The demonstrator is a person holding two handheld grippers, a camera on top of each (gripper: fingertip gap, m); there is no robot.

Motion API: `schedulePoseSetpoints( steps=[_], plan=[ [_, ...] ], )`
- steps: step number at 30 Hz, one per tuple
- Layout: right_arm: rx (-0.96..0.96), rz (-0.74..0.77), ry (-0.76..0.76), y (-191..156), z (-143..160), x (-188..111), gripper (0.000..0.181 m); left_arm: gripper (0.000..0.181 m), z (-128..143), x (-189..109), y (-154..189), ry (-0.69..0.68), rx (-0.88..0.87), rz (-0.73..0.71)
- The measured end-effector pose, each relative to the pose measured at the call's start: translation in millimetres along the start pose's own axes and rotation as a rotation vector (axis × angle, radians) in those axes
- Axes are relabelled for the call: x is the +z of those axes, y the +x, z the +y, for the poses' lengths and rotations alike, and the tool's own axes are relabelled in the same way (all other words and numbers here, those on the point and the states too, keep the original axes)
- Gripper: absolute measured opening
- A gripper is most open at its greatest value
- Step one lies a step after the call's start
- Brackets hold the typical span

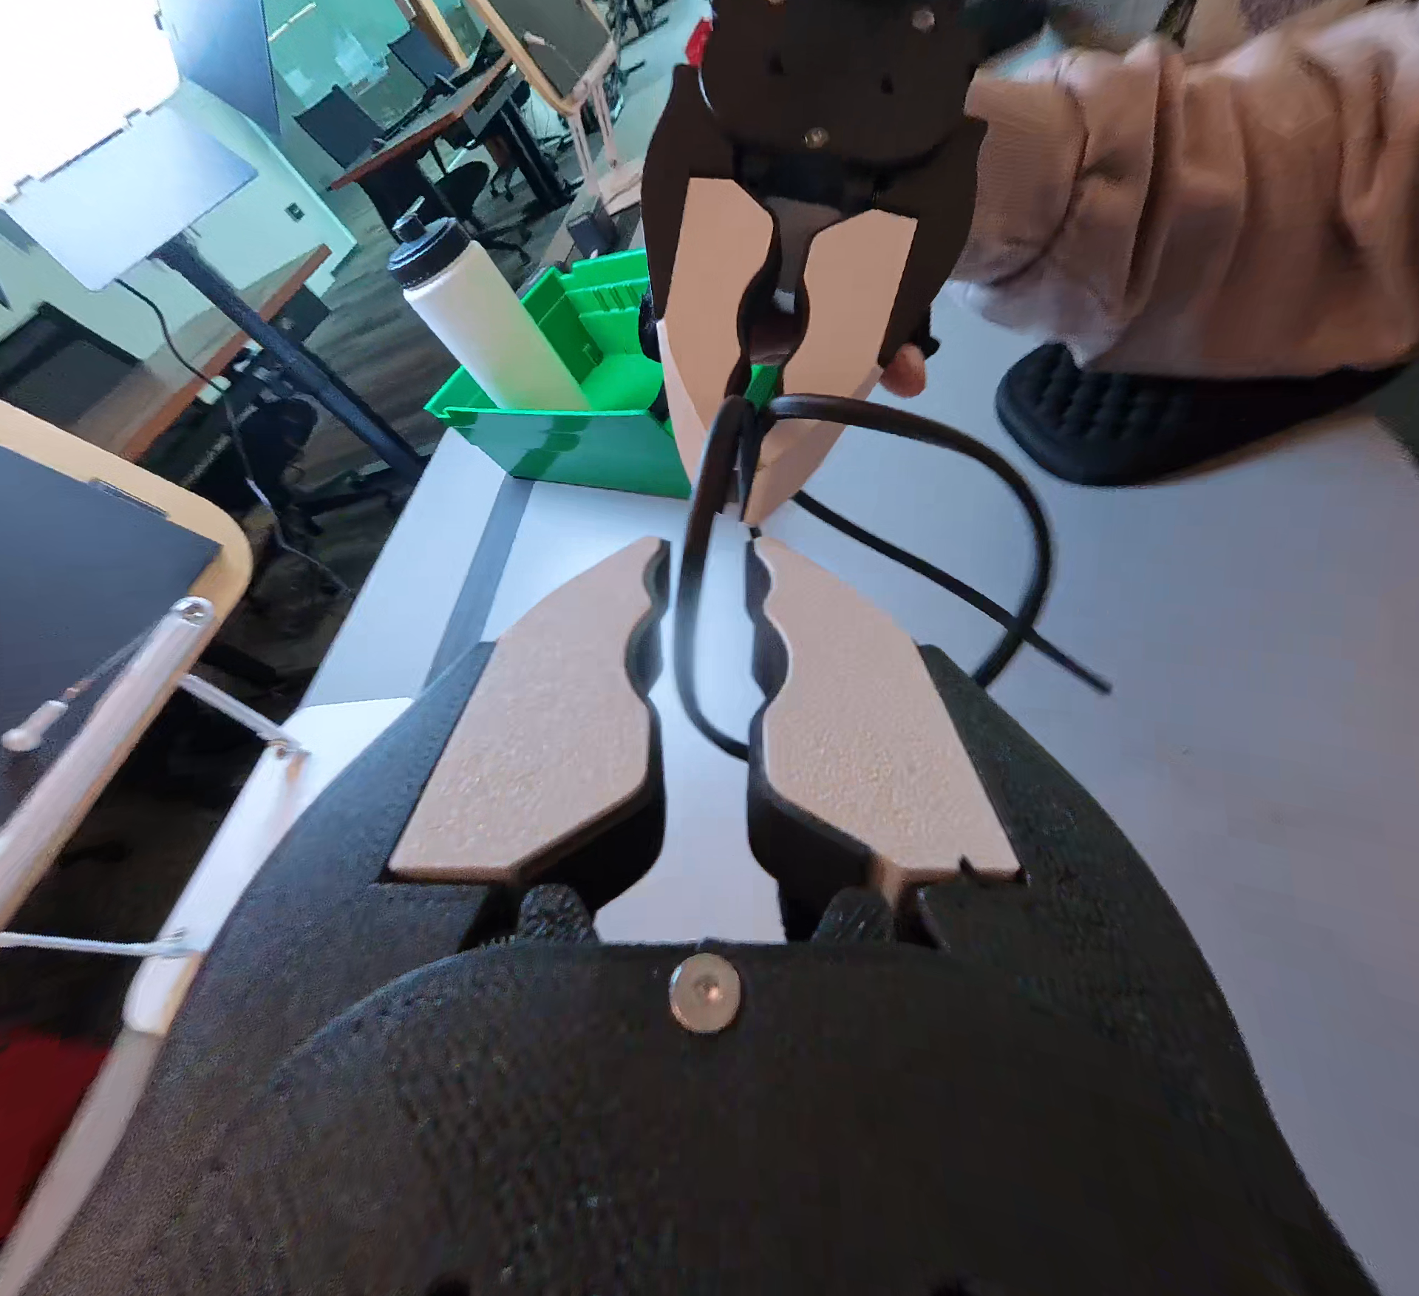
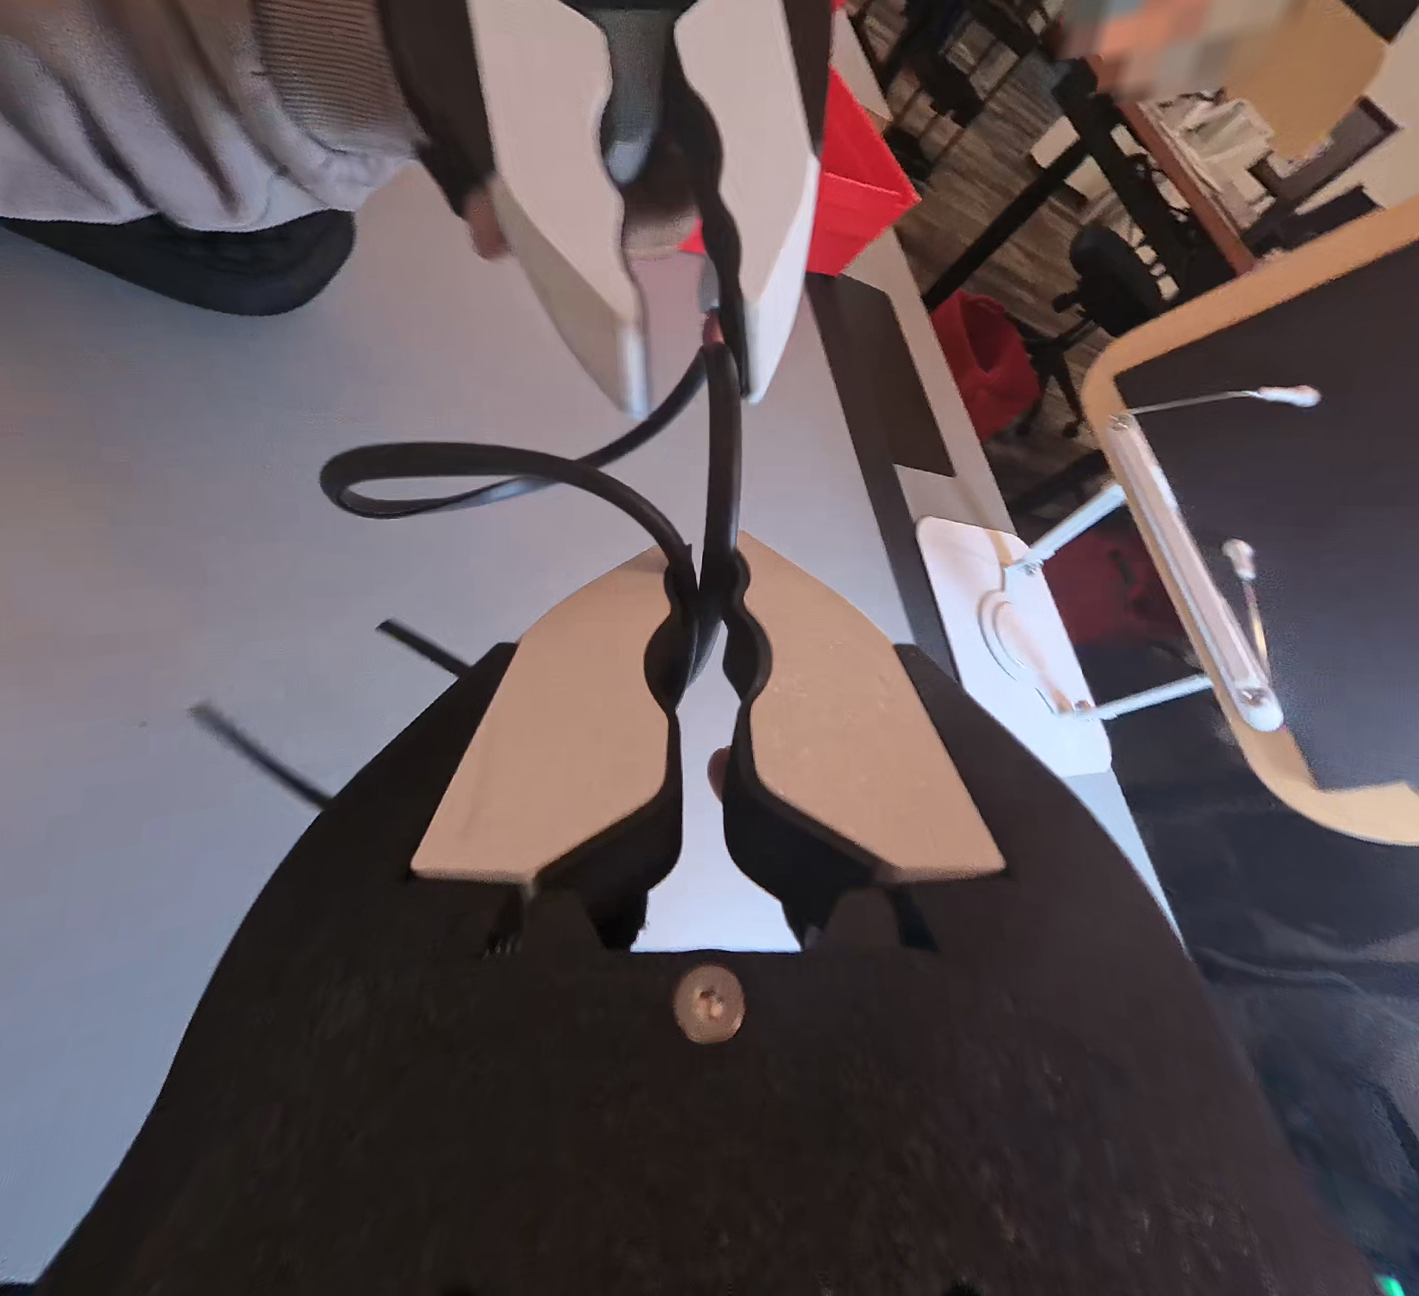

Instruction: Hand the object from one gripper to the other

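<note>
A black cable (image 1: 1033,529) is bent into a loop above the grey table (image 1: 1190,760). My right gripper (image 1: 737,487) points down at me in the left wrist view and is shut on the cable. In the right wrist view the right gripper (image 2: 702,560) pinches two strands of the cable (image 2: 461,460) at its tips. My left gripper (image 1: 706,549) is open, with one strand of the cable running between its fingers. In the right wrist view the left gripper (image 2: 695,395) hangs open over the cable's upper end, which lies beside one finger.
A green bin (image 1: 583,449) holding a white bottle (image 1: 491,345) stands at the table's far left edge. A black padded rest (image 1: 1136,414) lies under the person's sleeve. Red bins (image 2: 860,168) stand beyond the left gripper. Black tape marks (image 2: 253,752) lie on the table. My right tips are roughly 25 cm from the black padded rest (image 1: 1136,414).
</note>
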State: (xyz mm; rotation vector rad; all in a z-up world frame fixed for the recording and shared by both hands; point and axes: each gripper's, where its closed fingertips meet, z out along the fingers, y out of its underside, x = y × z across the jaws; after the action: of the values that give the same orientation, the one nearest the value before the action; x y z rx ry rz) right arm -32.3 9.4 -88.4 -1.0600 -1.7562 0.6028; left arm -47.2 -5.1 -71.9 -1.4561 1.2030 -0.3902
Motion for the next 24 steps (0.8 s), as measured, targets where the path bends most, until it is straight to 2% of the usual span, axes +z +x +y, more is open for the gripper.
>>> schedulePoseSetpoints(
  steps=[1, 4, 6, 9, 12, 14, 16, 17, 20, 22, 24],
  plan=[
    [0.019, 0.042, -0.002, 9.0, 1.5, -2.7, 0.006, 0.029, -2.1, -2.8, -2.3, 0.026, -0.067, 0.021],
    [0.113, 0.183, 0.021, 40.2, 4.2, -13.5, 0.006, 0.042, -14.6, -13.7, -10.5, 0.152, -0.243, 0.077],
    [0.206, 0.281, 0.074, 62.3, 3.9, -23.7, 0.005, 0.046, -16.9, -16.8, -11.1, 0.189, -0.341, 0.134],
    [0.337, 0.390, 0.141, 86.5, 6.4, -38.1, 0.005, 0.053, -3.8, -7.7, -2.2, 0.142, -0.434, 0.223],
    [0.446, 0.507, 0.156, 104.4, 14.1, -47.8, 0.005, 0.053, 12.9, 18.8, 15.3, 0.051, -0.515, 0.281],
    [0.509, 0.556, 0.190, 110.4, 14.9, -51.0, 0.005, 0.045, 5.5, 40.7, 44.6, 0.063, -0.658, 0.426],
    [0.552, 0.580, 0.240, 112.9, 12.4, -52.2, 0.005, 0.045, -21.7, 56.9, 80.5, 0.172, -0.916, 0.682],
    [0.571, 0.574, 0.268, 112.0, 9.5, -51.5, 0.005, 0.046, -32.7, 66.4, 86.8, 0.249, -1.051, 0.743],
    [0.631, 0.518, 0.381, 105.4, -6.7, -49.6, 0.005, 0.053, -30.1, 94.4, 75.7, 0.440, -1.307, 0.634],
    [0.649, 0.439, 0.474, 96.4, -24.5, -48.3, 0.005, 0.060, -22.8, 93.0, 52.7, 0.574, -1.387, 0.524],
    [0.652, 0.367, 0.539, 87.6, -39.7, -47.8, 0.005, 0.061, -17.3, 78.4, 23.8, 0.692, -1.379, 0.405]
  ],
)
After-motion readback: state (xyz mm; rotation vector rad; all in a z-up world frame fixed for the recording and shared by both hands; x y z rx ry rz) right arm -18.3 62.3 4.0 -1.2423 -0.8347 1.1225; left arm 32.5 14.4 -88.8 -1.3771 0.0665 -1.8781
